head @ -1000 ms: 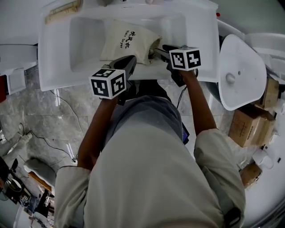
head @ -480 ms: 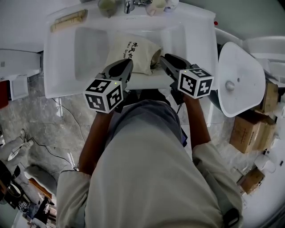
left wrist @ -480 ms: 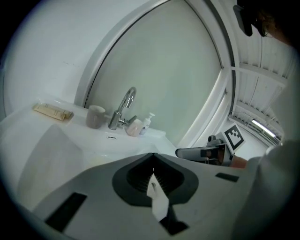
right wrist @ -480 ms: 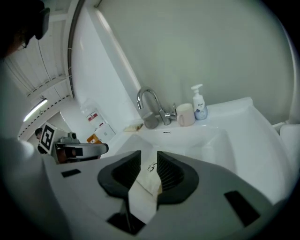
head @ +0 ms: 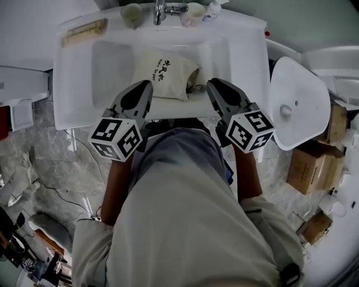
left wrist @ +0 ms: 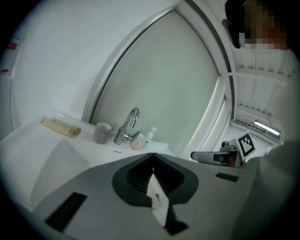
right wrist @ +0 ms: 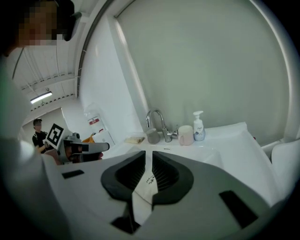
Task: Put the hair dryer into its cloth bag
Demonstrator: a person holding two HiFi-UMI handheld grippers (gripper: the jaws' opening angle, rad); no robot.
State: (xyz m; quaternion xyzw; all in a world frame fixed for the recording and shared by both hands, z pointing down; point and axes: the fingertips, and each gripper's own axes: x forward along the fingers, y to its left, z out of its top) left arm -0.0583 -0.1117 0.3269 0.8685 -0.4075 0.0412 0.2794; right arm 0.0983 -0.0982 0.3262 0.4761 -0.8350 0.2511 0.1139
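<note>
The cream cloth bag [head: 162, 74] with dark print lies bulging in the white sink [head: 78, 73], its mouth to the right. A dark bit of cord [head: 196, 87] shows at the mouth, and the hair dryer itself is hidden inside. Both grippers hang above the sink's front edge, apart from the bag. My left gripper [head: 147, 84] [left wrist: 152, 154] is shut with nothing held. My right gripper [head: 212, 84] [right wrist: 149, 154] has just been closing; a narrow slit stays between its jaws, with nothing in it. Each gripper shows in the other's view: the right gripper [left wrist: 220, 156], the left gripper [right wrist: 84, 147].
At the sink's back stand a faucet [head: 159, 8], a grey cup [head: 132, 12], a pink cup [head: 193, 11] and a soap bottle [head: 213, 7]. A tan packet [head: 84, 31] lies at the back left. A toilet lid [head: 297, 101] and cardboard boxes [head: 314, 162] are on the right.
Both grippers have lifted off the bag and drawn back toward the person. The right jaws, wide at the bag's mouth a second ago, have narrowed. The bag stays in the sink.
</note>
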